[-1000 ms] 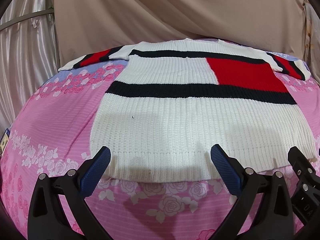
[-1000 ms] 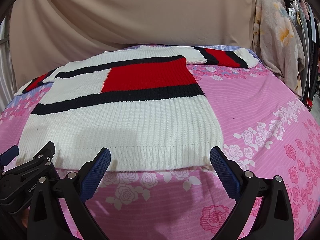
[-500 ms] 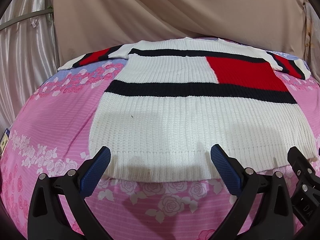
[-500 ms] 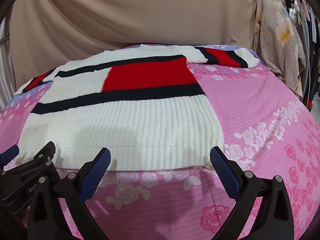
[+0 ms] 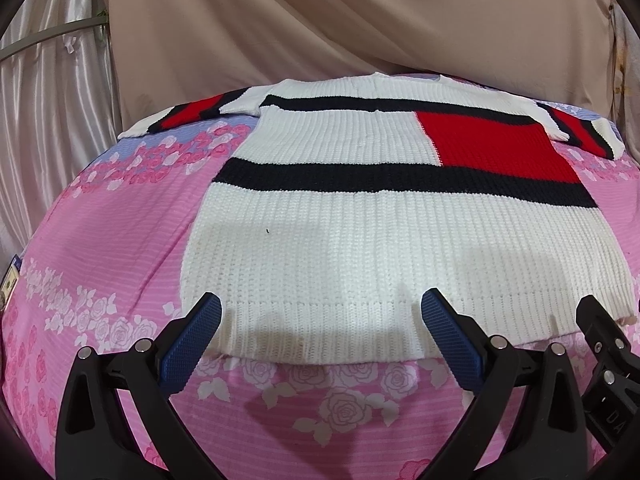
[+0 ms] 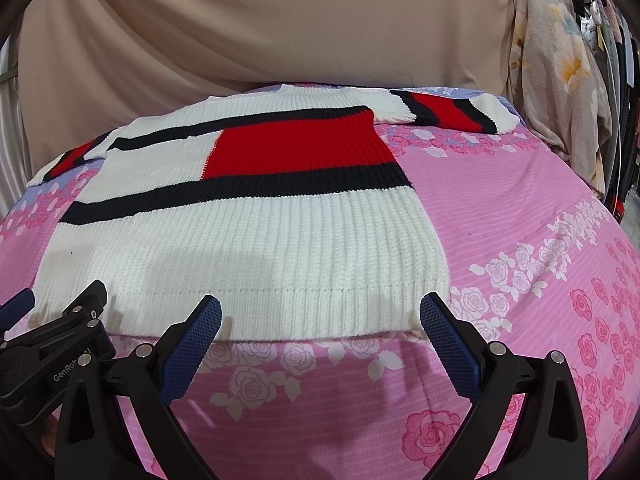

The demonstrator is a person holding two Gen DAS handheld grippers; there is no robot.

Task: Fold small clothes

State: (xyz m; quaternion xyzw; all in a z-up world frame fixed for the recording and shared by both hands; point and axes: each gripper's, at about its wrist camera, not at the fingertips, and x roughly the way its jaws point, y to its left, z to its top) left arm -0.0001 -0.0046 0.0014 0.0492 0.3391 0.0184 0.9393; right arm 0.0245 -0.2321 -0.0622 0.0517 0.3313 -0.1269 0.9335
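Left wrist view shows your left tongs [image 5: 320,320] spread wide, at the left part of the hem of the knitted sweater [image 5: 380,240], which lies flat on the pink flowered bed sheet [image 5: 120,240]. Your right tongs [image 6: 320,316] are spread too, at the hem's right corner, pinching nothing.

White sweater [image 5: 360,248] with navy stripes and red block; pink rose-print sheet [image 5: 100,240].
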